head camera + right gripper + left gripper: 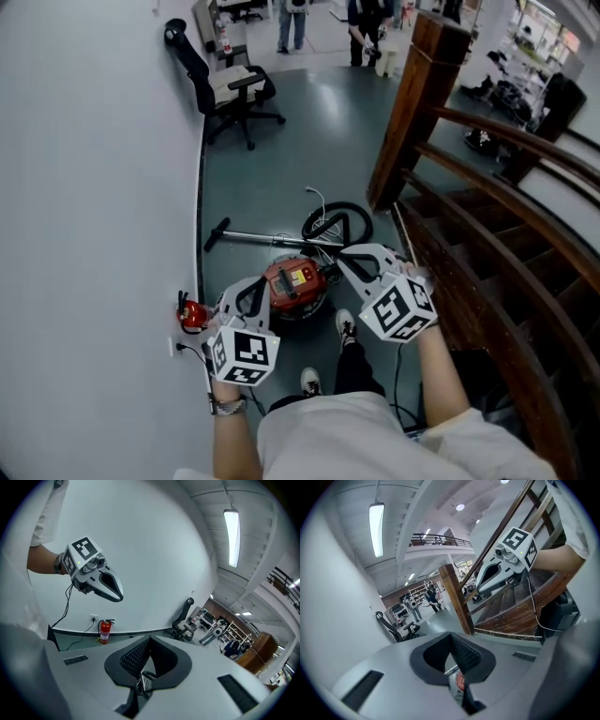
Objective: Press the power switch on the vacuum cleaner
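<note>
Left gripper (pixel 247 292) and right gripper (pixel 354 261) are closed, empty — high over the red vacuum cleaner (pixel 295 283) mid-frame, likely so a closed tip can poke its switch.

The vacuum cleaner (pixel 296 286) is seen steeply from above in the head view, close below, while the left gripper view is aimed past the wooden staircase (pixel 506 613) on the right and the right gripper view along the white wall (pixel 154 550) on the left, the far office chair (pixel 230 89) being shared by all.

The vacuum cleaner (pixel 295 281) lies on the floor (pixel 309 122) between wall (pixel 94 187) and staircase (pixel 487 253).
</note>
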Demonstrator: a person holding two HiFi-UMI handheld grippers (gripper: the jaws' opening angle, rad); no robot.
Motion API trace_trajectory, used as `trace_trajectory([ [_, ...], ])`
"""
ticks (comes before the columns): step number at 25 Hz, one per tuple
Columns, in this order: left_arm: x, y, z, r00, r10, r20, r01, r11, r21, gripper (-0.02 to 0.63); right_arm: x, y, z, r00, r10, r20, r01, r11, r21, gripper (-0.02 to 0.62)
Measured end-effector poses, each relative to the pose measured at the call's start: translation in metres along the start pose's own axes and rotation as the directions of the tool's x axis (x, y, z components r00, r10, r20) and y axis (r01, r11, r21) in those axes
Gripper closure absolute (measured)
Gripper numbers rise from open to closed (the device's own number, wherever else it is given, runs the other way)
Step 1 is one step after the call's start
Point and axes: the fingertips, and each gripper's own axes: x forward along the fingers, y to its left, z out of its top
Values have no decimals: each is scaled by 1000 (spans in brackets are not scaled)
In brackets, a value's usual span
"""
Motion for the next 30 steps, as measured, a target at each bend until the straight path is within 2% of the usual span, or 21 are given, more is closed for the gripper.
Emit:
trace_trajectory([
  [10,-37,3,25,998,-9,69,5,998,66,606,-41,4,35,997,-75,9,75,996,-40,566],
  [21,-64,3,48,991,-7,132,-8,994,108,606,-79,6,53,986,-164,0,164,986,-11,566],
  [30,-85,3,72,983,5,182,-31,989,142,606,-100,7,65,982,-190,7,190,982,-16,566],
])
